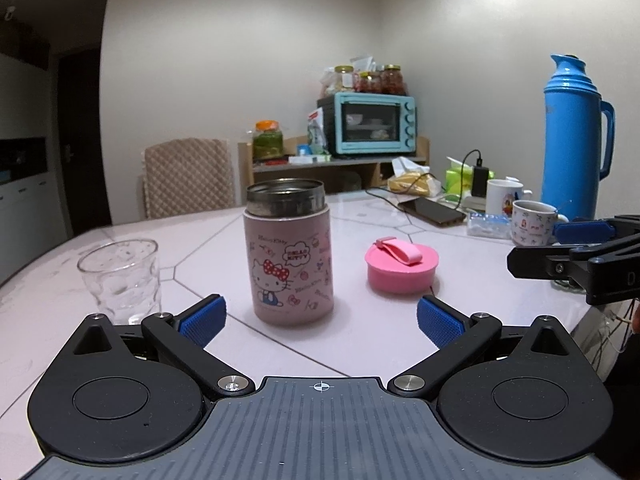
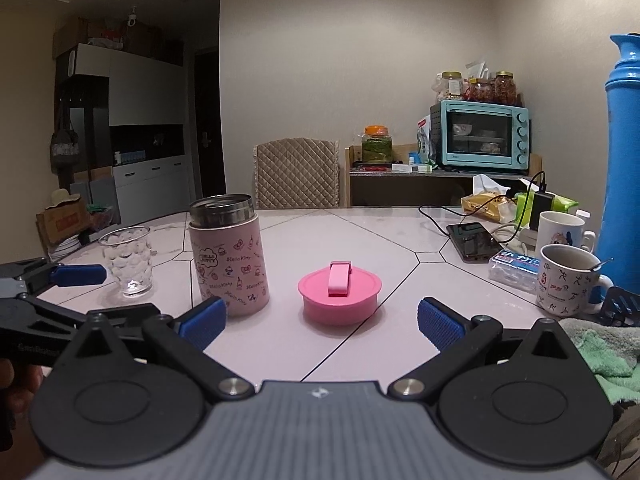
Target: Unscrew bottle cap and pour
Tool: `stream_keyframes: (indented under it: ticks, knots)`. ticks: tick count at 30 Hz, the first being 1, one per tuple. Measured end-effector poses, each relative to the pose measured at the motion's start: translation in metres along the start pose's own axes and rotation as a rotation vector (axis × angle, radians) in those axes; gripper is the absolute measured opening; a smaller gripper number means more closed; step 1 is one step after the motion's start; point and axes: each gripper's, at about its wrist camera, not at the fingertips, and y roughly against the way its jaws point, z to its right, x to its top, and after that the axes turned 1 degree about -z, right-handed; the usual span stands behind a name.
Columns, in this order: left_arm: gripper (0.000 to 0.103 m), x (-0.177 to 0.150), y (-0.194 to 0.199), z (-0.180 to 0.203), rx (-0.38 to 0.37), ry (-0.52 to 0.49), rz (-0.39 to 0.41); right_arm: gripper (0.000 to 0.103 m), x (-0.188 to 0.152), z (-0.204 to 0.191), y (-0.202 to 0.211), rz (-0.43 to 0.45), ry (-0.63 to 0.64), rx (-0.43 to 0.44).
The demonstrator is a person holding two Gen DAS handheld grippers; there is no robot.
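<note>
Left gripper (image 1: 321, 316): jaws spread wide, nothing between the blue pads; it hangs just short of the bottle, low over the table (image 1: 472, 280).

Right gripper (image 2: 321, 316): jaws equally wide apart and empty; it faces the cap head-on.

Bottle (image 1: 291, 254): the pink flask stands upright, long axis vertical, steel mouth bare, straight ahead of the left gripper and centred between its pads. From the right gripper it sits ahead and off to the left.

Cap (image 2: 340, 298): off the bottle, lying flat on the table with its strap up, to the bottle's right and apart from it.

Glass (image 1: 121, 278): upright on the bottle's left, near the left gripper's left pad; it looks empty or nearly so, though this cannot be settled.

Nearer arm: the left for bottle and glass, the right for the cap.

Stage: an open bottle beside a glass suits either a pour yet to be made or one already done, before recapping.
</note>
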Motion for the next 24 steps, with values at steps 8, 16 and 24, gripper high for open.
stream_keyframes:
  ticks: [8, 16, 24]
  knots:
    - [0.103, -0.006, 0.01, 0.001, 0.029, 0.01, -0.002, 0.103, -0.007, -0.005, 0.008, 0.003, -0.01, 0.007]
    - [0.103, -0.009, 0.013, 0.0, 0.048, 0.018, -0.008, 0.103, -0.014, -0.009, 0.017, 0.006, -0.022, 0.013]
    - [0.103, -0.018, 0.019, -0.001, 0.066, 0.031, -0.016, 0.103, -0.023, -0.014, 0.022, 0.008, -0.025, 0.034]
